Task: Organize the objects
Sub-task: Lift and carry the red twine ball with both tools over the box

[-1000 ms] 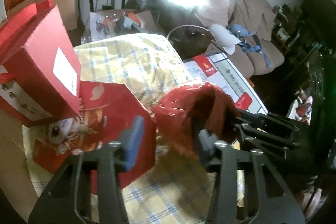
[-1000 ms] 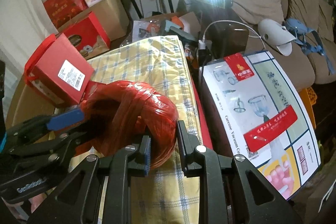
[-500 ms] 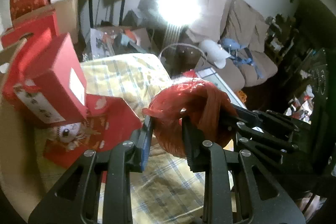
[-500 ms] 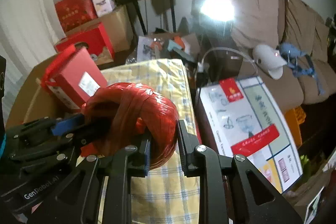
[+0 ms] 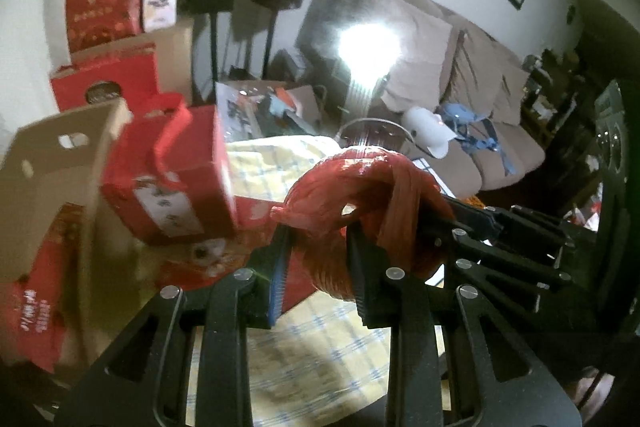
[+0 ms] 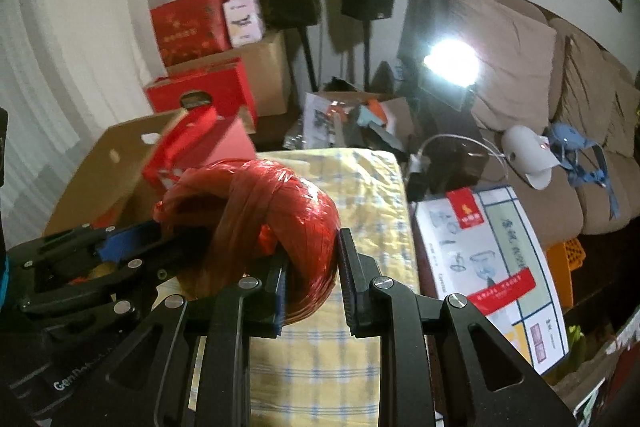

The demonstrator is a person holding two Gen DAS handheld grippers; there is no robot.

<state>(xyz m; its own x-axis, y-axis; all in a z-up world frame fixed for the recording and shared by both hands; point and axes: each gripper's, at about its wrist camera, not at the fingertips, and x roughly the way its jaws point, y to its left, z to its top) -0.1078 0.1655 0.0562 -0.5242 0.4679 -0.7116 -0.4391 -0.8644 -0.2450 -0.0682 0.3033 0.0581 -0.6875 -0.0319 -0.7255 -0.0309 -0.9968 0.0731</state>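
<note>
Currently, both tools are sharing one load.
Left tool [image 5: 316, 263]: pinching one side of the red twine coil [image 5: 360, 199].
Right tool [image 6: 312, 279]: pinching the opposite side of the coil [image 6: 256, 215].
Coil: hanging in the air above the checked yellow cloth [image 6: 320, 367].
Likely reason: two grips are keeping the loose windings together while carrying.
Surface: cloth is covering a counter; a red gift box [image 5: 172, 183] and a cardboard box [image 6: 108, 179] are sitting at its left.
Room: a sofa [image 6: 560, 87] and bright lamp [image 6: 452, 63] are standing behind.
</note>
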